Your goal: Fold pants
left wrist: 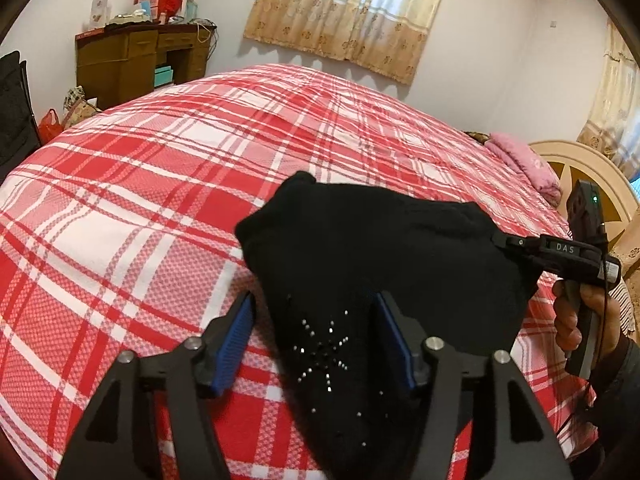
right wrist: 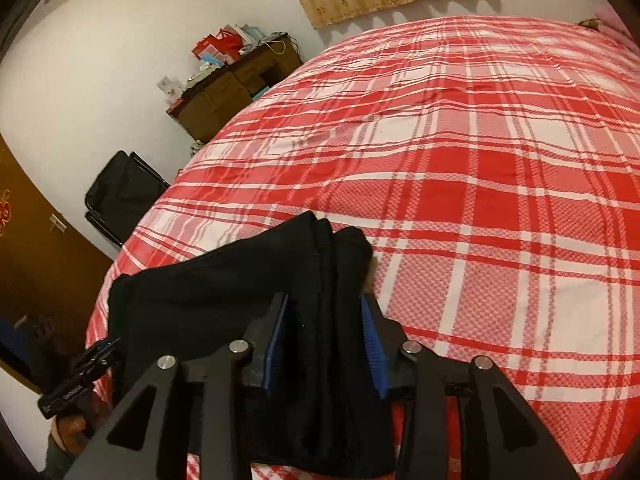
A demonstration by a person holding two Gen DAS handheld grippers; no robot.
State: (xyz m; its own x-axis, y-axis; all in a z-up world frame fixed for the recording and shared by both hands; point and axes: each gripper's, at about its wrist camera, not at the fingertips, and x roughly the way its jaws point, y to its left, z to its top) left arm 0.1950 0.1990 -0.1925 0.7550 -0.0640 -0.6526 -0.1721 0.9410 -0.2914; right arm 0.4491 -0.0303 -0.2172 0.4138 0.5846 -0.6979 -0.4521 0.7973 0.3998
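A wide bed (left wrist: 168, 168) fills most of the room, spread with a red and white plaid sheet. A pink blanket (left wrist: 524, 164) lies bunched at its head, against a cream headboard (left wrist: 576, 160) with a fan pattern. The walls (left wrist: 224, 12) are plain white. Beige flowered curtains (left wrist: 348, 12) hang over a window behind the bed, daylight glowing through them; a second curtain (left wrist: 608, 112) hangs at the right. A brown wooden desk (left wrist: 136, 60) stands against the far wall, piled with red bags and boxes. Beside it sits a black chair (right wrist: 120, 196), and a brown door (right wrist: 36, 240) shows nearby.
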